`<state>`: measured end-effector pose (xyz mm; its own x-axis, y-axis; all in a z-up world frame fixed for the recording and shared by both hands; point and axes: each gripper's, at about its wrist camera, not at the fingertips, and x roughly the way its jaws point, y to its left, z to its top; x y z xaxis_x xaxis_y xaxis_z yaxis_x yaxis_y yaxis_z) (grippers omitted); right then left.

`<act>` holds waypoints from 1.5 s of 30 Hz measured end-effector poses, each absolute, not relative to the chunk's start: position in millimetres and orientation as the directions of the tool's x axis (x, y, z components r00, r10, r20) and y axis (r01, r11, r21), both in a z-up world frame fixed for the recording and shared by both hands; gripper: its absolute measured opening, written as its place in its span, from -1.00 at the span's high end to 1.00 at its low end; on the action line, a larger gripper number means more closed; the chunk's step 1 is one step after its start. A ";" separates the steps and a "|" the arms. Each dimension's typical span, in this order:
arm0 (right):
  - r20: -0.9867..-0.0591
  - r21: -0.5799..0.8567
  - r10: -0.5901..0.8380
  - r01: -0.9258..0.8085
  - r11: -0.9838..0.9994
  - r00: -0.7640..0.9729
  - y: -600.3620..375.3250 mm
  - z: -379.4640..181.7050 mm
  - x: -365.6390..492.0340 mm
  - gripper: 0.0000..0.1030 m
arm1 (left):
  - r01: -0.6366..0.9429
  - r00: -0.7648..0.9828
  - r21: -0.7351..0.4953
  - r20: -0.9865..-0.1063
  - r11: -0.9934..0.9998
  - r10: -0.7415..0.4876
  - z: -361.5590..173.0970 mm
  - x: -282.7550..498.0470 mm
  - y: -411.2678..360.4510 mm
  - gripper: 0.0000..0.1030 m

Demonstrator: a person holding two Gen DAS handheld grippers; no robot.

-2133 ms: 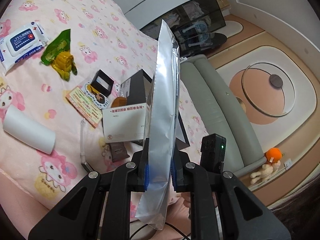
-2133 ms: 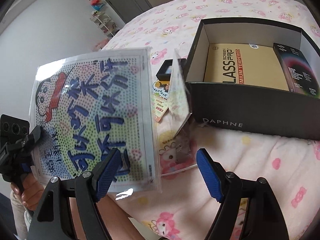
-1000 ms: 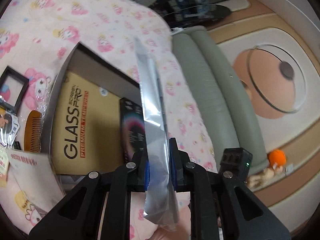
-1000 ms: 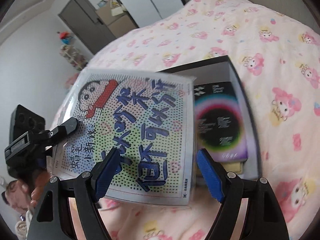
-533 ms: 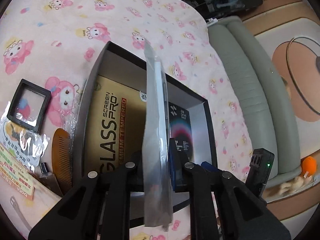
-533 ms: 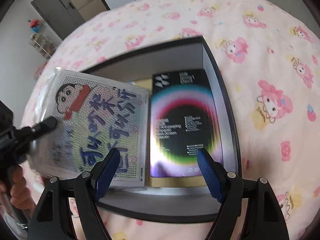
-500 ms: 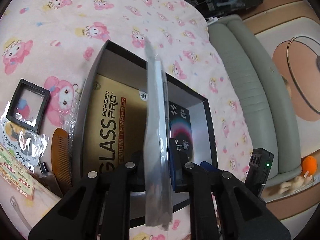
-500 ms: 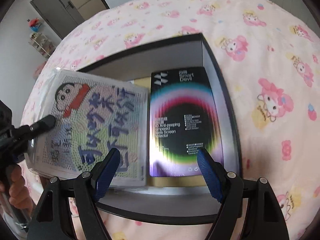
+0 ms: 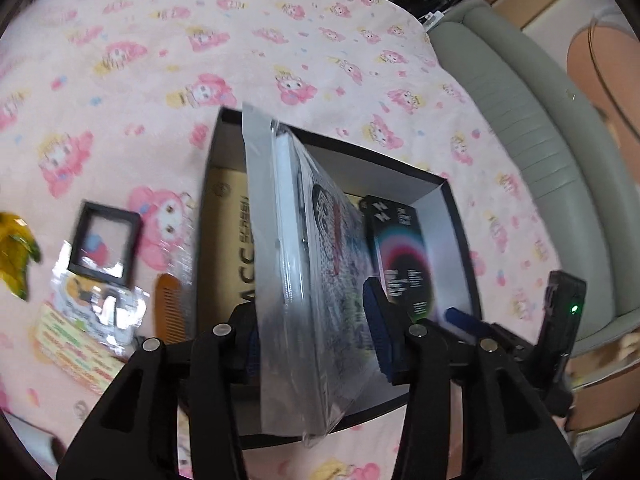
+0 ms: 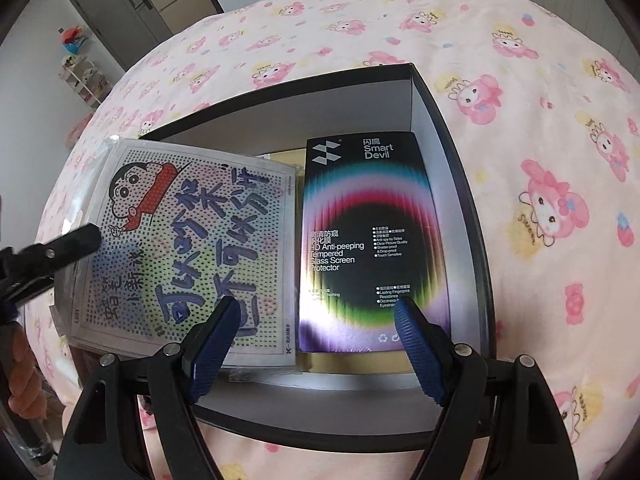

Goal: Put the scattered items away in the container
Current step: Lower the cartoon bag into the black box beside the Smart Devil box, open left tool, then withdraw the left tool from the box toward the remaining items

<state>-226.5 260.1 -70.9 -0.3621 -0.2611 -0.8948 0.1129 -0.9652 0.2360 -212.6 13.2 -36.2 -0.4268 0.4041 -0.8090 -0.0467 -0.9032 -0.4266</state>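
Observation:
A clear-wrapped bead-art packet with a cartoon boy and coloured characters leans tilted inside the black box. It stands between the fingers of my left gripper, which is open and wide apart. In the right wrist view the packet rests over the box's left half, with a left gripper finger at its left edge. My right gripper hovers open above the box's near wall, holding nothing. A black Smart Devil screen-protector box lies in the right half, on a tan glass-protector pack.
Left of the box on the pink cartoon bedspread lie a small black frame, an orange comb, wrapped cards and a leaflet, and a yellow-green wrapper. A grey sofa runs along the right. A person's hand shows at the left edge.
The left gripper brought the packet over the box and lowered it in. Its jaws have now opened, and the packet tips from upright toward lying flat. The right gripper moved in above the box.

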 end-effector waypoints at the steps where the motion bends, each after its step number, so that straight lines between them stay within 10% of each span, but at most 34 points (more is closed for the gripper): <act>1: -0.895 0.234 -0.259 0.114 -0.966 -0.362 260.3 -70.8 -226.6 -0.50 | -0.056 -0.436 -0.388 -0.820 -0.920 0.372 -32.8 -211.2 15.7 0.14; 28: -0.918 0.138 -0.194 0.177 -0.974 -0.347 249.4 -73.2 -226.2 -0.50 | -0.189 -0.069 -0.043 -0.996 -0.981 0.057 -118.9 -261.9 74.9 0.46; 38: -0.917 0.124 -0.186 0.190 -0.974 -0.352 244.7 -69.3 -235.0 -0.50 | -0.137 -0.175 -0.205 -0.958 -0.969 0.227 -86.3 -297.3 56.1 0.38; 45: -0.919 0.098 -0.173 0.220 -0.971 -0.355 227.6 -66.7 -252.6 -0.50 | -0.146 -0.264 -0.103 -0.954 -0.984 0.139 -85.3 -329.4 67.8 0.38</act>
<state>-252.6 227.6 -66.7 -0.3549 -0.1727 -0.9188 0.2197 -0.9707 0.0976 -329.4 67.8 -85.3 -0.2641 0.1388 -0.9545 -0.1458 -0.9840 -0.1028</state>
